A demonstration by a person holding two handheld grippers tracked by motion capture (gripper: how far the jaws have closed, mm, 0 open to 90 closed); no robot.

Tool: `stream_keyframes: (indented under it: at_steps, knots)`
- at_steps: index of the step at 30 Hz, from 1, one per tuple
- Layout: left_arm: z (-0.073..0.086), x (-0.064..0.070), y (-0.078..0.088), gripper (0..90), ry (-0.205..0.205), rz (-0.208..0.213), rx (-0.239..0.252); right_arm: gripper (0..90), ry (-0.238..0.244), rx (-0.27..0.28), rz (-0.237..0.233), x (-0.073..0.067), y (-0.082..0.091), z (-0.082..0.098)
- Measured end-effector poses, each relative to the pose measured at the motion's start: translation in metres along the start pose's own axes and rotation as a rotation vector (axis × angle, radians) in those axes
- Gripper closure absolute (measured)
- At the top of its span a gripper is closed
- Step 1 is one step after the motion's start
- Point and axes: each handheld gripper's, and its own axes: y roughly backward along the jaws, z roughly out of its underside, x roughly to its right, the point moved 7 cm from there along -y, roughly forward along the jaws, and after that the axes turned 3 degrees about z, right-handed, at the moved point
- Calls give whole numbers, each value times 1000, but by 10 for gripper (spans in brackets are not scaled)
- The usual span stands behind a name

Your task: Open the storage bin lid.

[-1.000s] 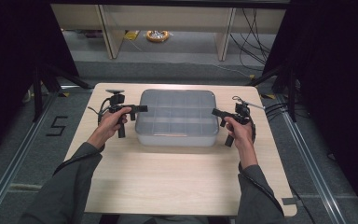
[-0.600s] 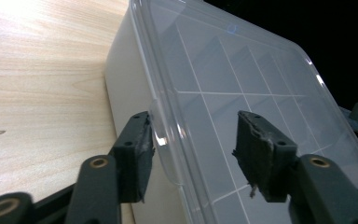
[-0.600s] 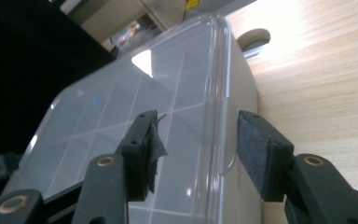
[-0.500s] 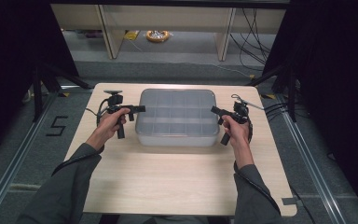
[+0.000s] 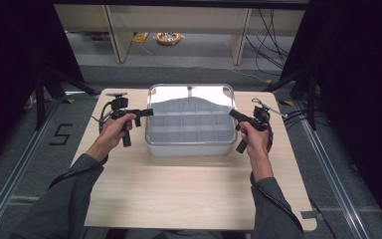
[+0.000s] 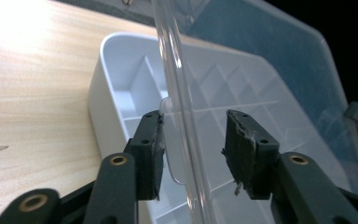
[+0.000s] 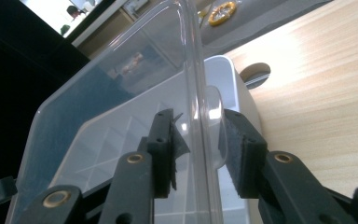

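A white compartment box (image 5: 189,147) stands at the middle of the wooden table (image 5: 189,194). Its clear lid (image 5: 191,94) is tilted up, hinged at the far side. My left gripper (image 5: 148,112) reaches the lid's left edge and my right gripper (image 5: 232,113) its right edge. In the left gripper view the lid's rim (image 6: 177,93) runs between the open jaws of the left gripper (image 6: 193,140), and the left pad (image 6: 154,140) touches a small tab. In the right gripper view the right gripper (image 7: 198,135) straddles the lid's rim (image 7: 193,70), jaws apart. The box's dividers (image 6: 135,79) show bare.
A yellow coil (image 5: 168,38) lies on the floor beyond the table, near shelf legs. A "5" mark (image 5: 59,133) is on the floor at left. A round cable hole (image 7: 254,72) sits in the tabletop behind the box. Bare wood lies in front of the box.
The lid lay flat on the box before; now its front edge has risen. Both grippers have moved in and up at the lid's sides.
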Motion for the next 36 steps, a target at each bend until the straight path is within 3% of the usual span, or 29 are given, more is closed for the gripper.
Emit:
stream_keyframes:
  at_steps: [1,3,5,8,11,12,13,14,16,18,21,22,26,29,30,31,32,33,36]
  knots:
    - [0,0,0,579,0,0,0,662,-30,-12,-1,-3,3,1]
    - [-1,5,5,589,-8,2,16,659,-22,-12,-4,-4,5,0]
    - [1,15,14,589,-25,17,22,652,38,9,4,-2,11,-3]
    - [5,25,23,590,-46,28,29,651,-11,-5,-14,-8,22,-3]
    - [9,32,29,590,-56,37,37,649,-25,-4,-29,-11,28,-3]
    - [12,35,34,590,-64,41,35,647,33,19,-22,-7,30,-4]
    - [15,38,37,591,-59,45,41,647,-42,-4,-32,-13,35,-1]
    - [18,41,40,591,-64,50,38,646,9,10,-38,-11,40,1]
    - [27,45,48,591,-67,67,40,646,8,6,-44,-12,46,4]
    - [34,48,55,590,-68,92,37,646,39,10,-47,-10,52,8]
    - [44,48,63,595,-72,108,40,647,27,8,-69,-11,63,19]
    - [48,49,64,595,-75,105,42,647,58,16,-65,-9,65,22]
    - [62,51,72,595,-76,130,34,647,39,14,-67,-8,76,35]
    - [68,51,73,582,-82,137,26,646,39,21,-79,-6,79,40]
    - [73,50,73,584,-86,142,7,646,66,22,-65,-2,81,44]
    - [73,50,73,585,-86,142,7,645,34,20,-61,-4,83,47]
    - [74,52,71,585,-84,136,19,644,52,23,-67,-3,84,48]
    - [75,50,72,584,-108,123,0,644,57,17,-61,-2,85,49]
    - [76,52,70,582,-95,133,14,639,87,23,-51,-1,86,50]
